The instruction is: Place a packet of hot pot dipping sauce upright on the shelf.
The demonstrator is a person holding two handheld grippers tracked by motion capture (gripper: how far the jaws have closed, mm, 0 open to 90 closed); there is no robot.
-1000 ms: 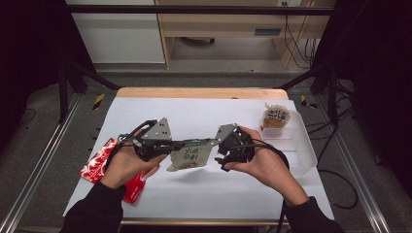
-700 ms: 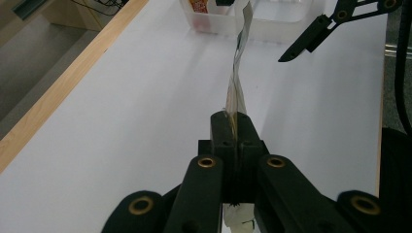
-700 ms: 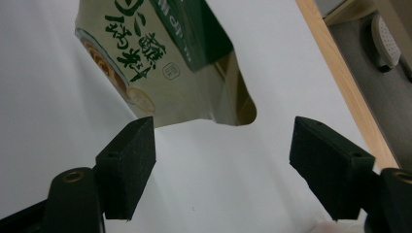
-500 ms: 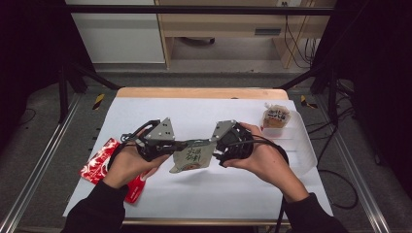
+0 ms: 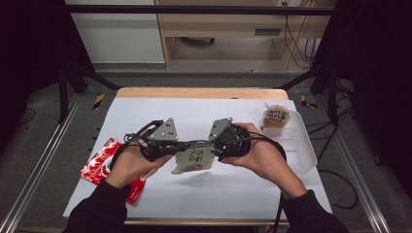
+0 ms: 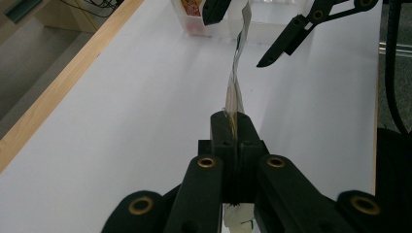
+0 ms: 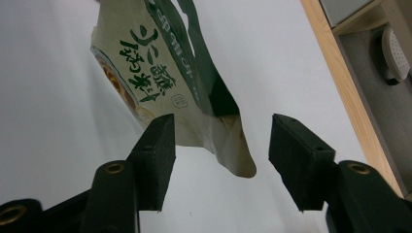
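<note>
In the high view the left tool (image 5: 177, 145) and the right tool (image 5: 214, 144) meet over the middle of the white counter (image 5: 218, 194), with a pale green snack pouch (image 5: 193, 158) hanging between them, lifted off the surface. A second ago the right tool stood a little farther off to the right; it now sits tight against the pouch's right edge, and its jaws have just been closing. A red packet (image 5: 99, 162) lies at the left edge under the left forearm, and a small brown-labelled pack (image 5: 276, 116) stands in a clear tray (image 5: 301, 145) at the far right. In the left gripper view the left tool (image 6: 232, 128) is clamped fully shut on the pouch's edge (image 6: 235, 94), the film rising thin and edge-on toward the other tool's parted jaws farther off. In the right gripper view the right tool (image 7: 221, 145) is about half open — the pouch's lower corner (image 7: 214, 126) hangs between the pads, near the left one, but neither pad presses on it yet. This looks like a second grip being set — probably to pull or tear the pouch open once both sides are pinched.
</note>
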